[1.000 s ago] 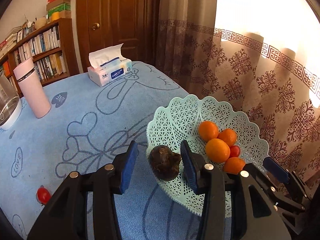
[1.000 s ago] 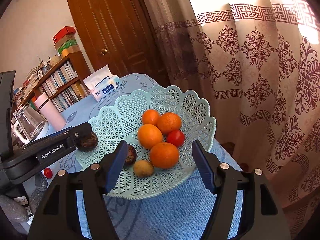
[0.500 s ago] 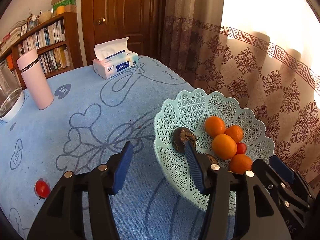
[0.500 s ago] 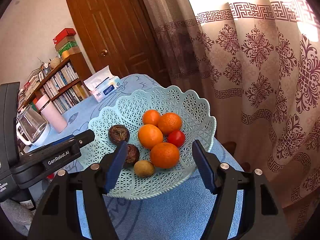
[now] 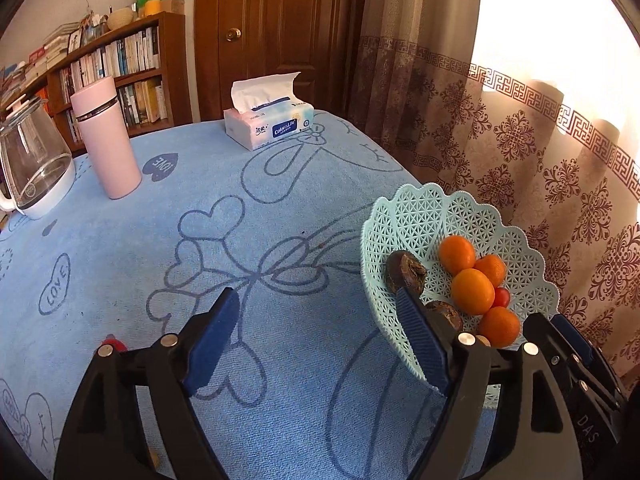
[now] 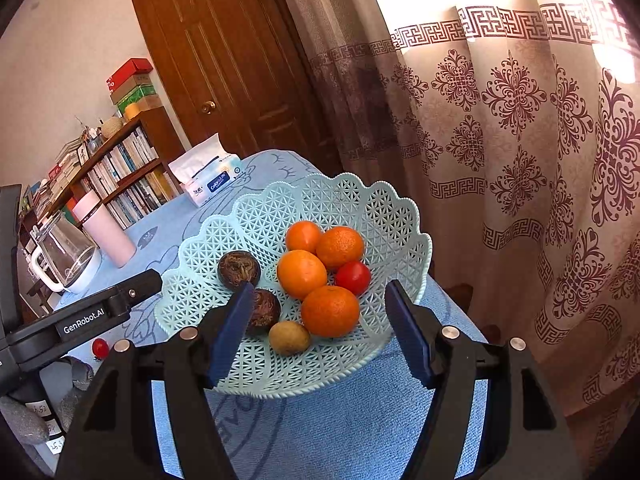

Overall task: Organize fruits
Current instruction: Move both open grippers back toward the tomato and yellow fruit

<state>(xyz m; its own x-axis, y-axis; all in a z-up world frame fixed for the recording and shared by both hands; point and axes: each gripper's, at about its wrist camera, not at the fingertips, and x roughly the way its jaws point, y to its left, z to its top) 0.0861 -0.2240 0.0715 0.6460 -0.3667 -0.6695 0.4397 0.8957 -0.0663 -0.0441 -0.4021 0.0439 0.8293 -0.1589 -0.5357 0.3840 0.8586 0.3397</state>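
Observation:
A mint-green lattice basket (image 5: 460, 216) (image 6: 344, 196) stands at the table's right edge. It holds several oranges (image 6: 301, 274), a cherry tomato (image 6: 353, 277), a small yellow-brown fruit (image 6: 289, 337) and two dark brown fruits (image 6: 239, 268) (image 6: 262, 312). One dark fruit (image 5: 405, 276) lies free on the basket's left wall. My left gripper (image 5: 318, 300) hangs beside the basket's left rim, its jaws opening with nothing between them. My right gripper (image 6: 320, 290) stands open over the basket's near rim and grips nothing. A red cherry tomato (image 5: 116, 345) (image 6: 100, 347) lies on the blue cloth.
A tissue box (image 5: 268, 126), a pink flask (image 5: 106, 140) and a glass kettle (image 5: 32, 168) stand at the far side of the blue tablecloth (image 5: 240, 208). Patterned curtains (image 6: 520, 160) hang just past the table's right edge. A bookshelf and a door are behind.
My left gripper let go of the dark brown fruit, which now rests in the basket. Its jaws spread wide and it drew back to the left. The right gripper stayed still.

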